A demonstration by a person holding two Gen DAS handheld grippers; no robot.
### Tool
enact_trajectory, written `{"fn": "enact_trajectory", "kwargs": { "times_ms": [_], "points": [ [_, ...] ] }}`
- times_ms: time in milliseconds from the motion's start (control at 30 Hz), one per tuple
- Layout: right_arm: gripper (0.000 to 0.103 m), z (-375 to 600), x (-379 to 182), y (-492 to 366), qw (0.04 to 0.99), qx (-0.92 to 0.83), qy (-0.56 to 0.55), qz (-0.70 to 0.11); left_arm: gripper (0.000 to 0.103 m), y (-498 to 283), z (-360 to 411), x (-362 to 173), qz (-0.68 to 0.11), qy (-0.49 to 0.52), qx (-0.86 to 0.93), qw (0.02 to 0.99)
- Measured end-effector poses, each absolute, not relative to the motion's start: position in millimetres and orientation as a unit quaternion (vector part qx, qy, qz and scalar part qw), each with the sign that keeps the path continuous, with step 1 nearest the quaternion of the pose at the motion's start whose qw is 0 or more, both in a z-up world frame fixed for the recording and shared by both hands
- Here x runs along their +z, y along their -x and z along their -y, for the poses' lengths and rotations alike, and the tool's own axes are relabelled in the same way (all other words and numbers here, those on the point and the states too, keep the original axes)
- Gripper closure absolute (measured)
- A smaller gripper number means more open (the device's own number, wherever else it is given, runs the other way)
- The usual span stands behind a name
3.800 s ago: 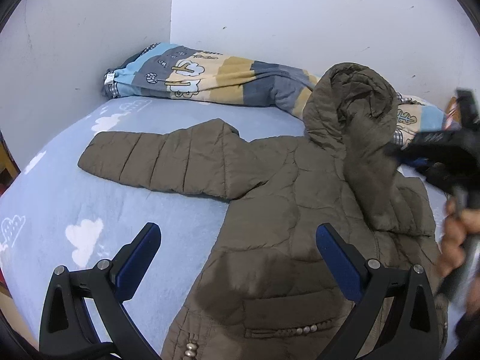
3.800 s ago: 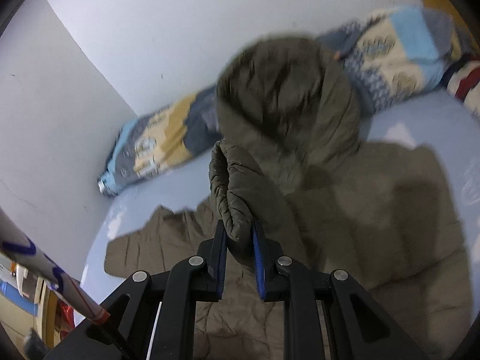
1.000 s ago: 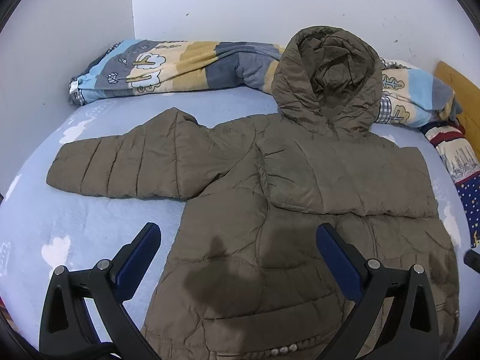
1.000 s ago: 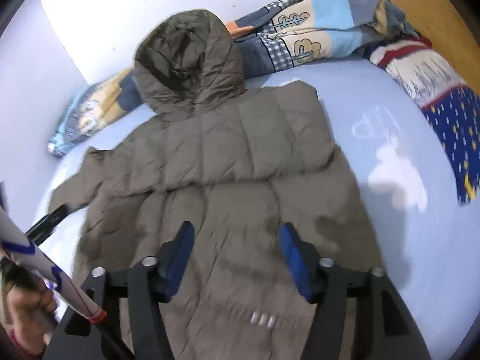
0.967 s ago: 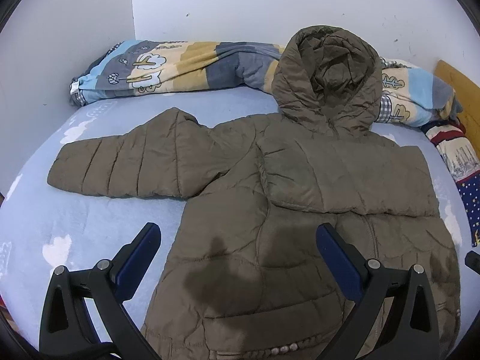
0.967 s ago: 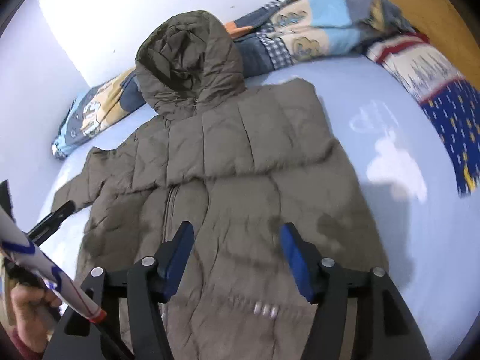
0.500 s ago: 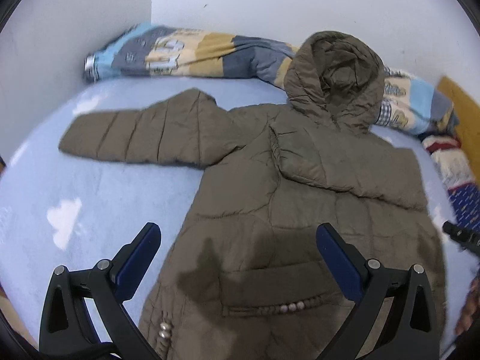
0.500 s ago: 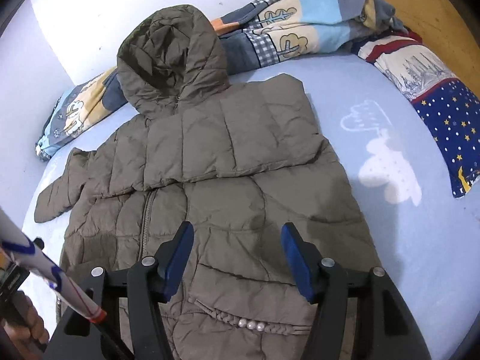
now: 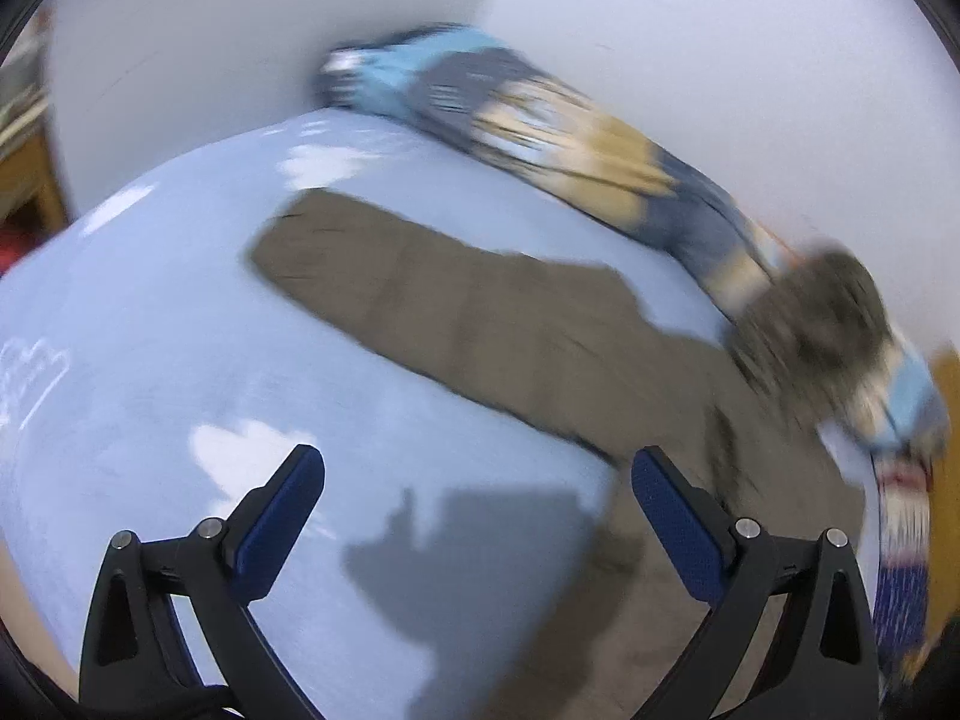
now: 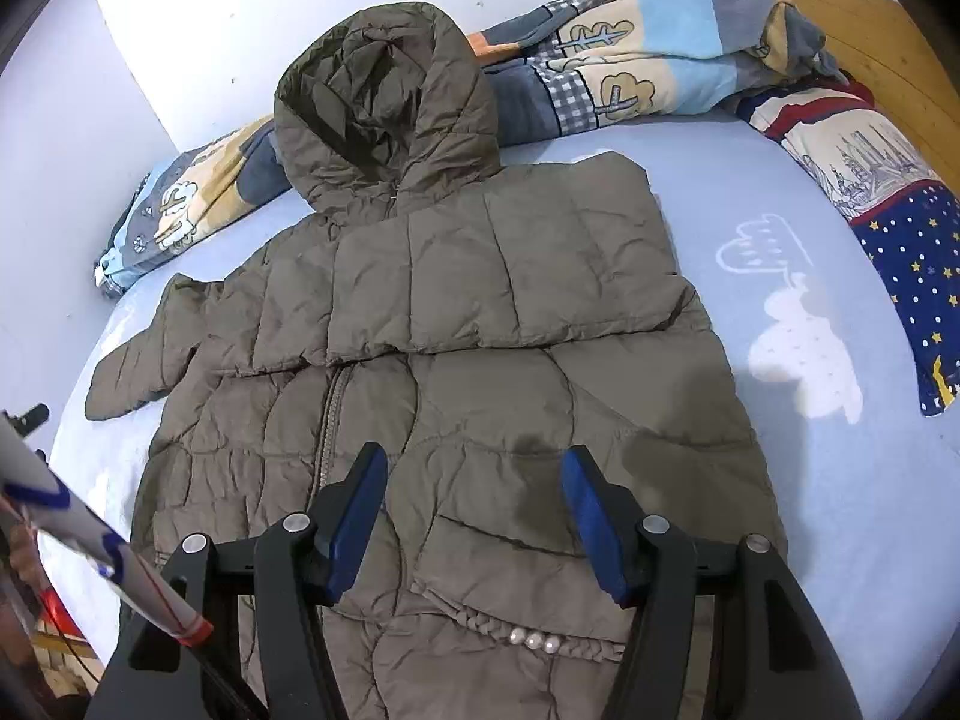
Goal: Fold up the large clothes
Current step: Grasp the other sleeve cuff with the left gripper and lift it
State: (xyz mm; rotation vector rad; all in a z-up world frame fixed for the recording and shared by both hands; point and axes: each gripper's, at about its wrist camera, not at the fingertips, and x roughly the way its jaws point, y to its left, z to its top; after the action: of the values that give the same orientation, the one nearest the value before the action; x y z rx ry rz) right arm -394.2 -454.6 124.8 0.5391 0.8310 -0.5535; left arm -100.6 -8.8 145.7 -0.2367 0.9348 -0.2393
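Note:
A brown hooded puffer jacket [image 10: 468,360] lies front up on the light blue bed sheet [image 10: 828,480]. Its right sleeve is folded across the chest; its left sleeve [image 10: 144,360] stretches out to the left. My right gripper [image 10: 474,510] is open and empty, above the jacket's lower front. In the blurred left wrist view the outstretched sleeve [image 9: 432,300] lies ahead, with the hood [image 9: 822,312] at far right. My left gripper [image 9: 474,516] is open and empty over bare sheet [image 9: 150,330] below the sleeve.
A rolled patterned blanket [image 10: 630,54] lies along the white wall behind the hood, also in the left wrist view [image 9: 540,114]. A star-patterned pillow [image 10: 888,192] and a wooden headboard [image 10: 870,18] are at the right. A white rod [image 10: 90,546] crosses the lower left.
My left gripper has swung left, from over the jacket's body to the sheet below the outstretched sleeve. My right gripper has barely moved. Earlier the right gripper let go of the folded sleeve.

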Motion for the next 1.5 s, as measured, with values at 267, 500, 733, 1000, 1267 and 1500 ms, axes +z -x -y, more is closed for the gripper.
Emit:
{"fn": "enact_trajectory", "kwargs": {
  "times_ms": [267,500,733,1000,1267,1500],
  "points": [
    [0.038,452,115,387,0.841,-0.244,-0.261,-0.406,0.018,31,-65,111,-0.468,0.208,-0.050,0.858],
    [0.038,447,109,383,0.848,-0.236,-0.247,-0.406,0.052,-22,-95,76,-0.480,0.279,-0.029,0.831],
    [0.038,446,100,380,0.844,-0.236,-0.240,-0.417,0.055,-59,-120,47,-0.457,0.372,-0.028,0.807],
    [0.038,438,93,374,0.843,-0.230,-0.234,-0.427,0.055,-79,-114,19,-0.449,0.394,-0.028,0.802],
    [0.038,439,87,371,0.840,-0.230,-0.233,-0.433,0.084,-87,-106,24,-0.412,0.378,-0.015,0.829],
    [0.038,449,93,379,0.838,-0.243,-0.256,-0.415,0.087,-76,-84,87,-0.382,0.313,-0.051,0.868]
  ]
}}
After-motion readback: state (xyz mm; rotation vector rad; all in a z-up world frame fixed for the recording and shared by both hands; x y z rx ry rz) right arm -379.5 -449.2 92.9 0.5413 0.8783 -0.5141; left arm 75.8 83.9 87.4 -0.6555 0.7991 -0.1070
